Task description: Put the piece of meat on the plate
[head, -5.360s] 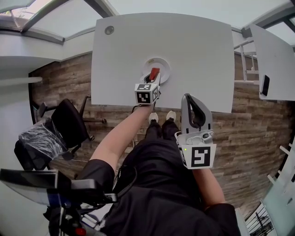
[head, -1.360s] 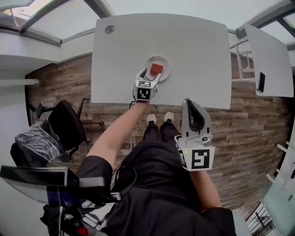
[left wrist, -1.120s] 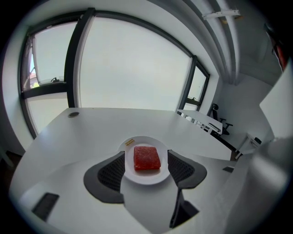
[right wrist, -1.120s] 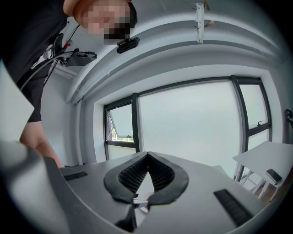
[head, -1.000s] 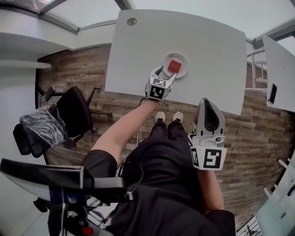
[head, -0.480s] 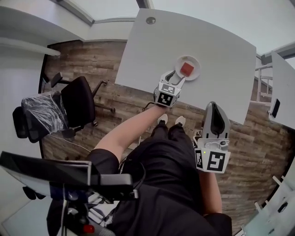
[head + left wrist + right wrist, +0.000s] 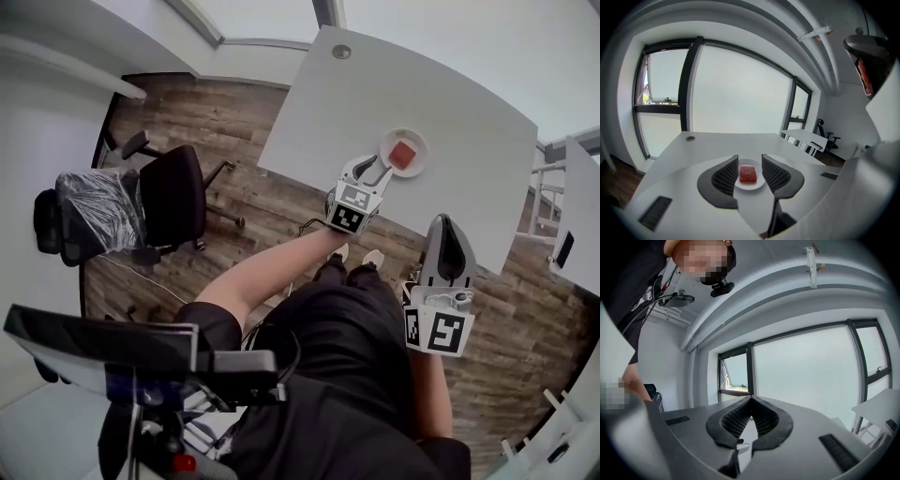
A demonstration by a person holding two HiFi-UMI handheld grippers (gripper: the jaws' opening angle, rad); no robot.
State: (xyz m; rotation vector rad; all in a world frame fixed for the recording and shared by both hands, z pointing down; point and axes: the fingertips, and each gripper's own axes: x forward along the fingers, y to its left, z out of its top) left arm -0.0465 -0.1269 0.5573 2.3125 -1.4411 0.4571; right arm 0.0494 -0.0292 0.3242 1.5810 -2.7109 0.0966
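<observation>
The left gripper (image 7: 375, 167) (image 7: 750, 159) was held raised, just short of the plate (image 7: 419, 165) (image 7: 749, 186). Its jaws were about half apart and had just been closing, with nothing clamped. The meat (image 7: 403, 155) (image 7: 748, 174) was only seen through the gap, lying beyond the tips. It lay flat in the middle of the plate, on the table (image 7: 459, 103), fairly near the front edge. The right gripper (image 7: 448, 246) (image 7: 750, 401) was kept close to the person's body, jaws together and empty. The task appeared done. Trouble would likely come only if the left gripper were dipped forward again. The plate could then be struck and shoved, or the meat knocked off it.
</observation>
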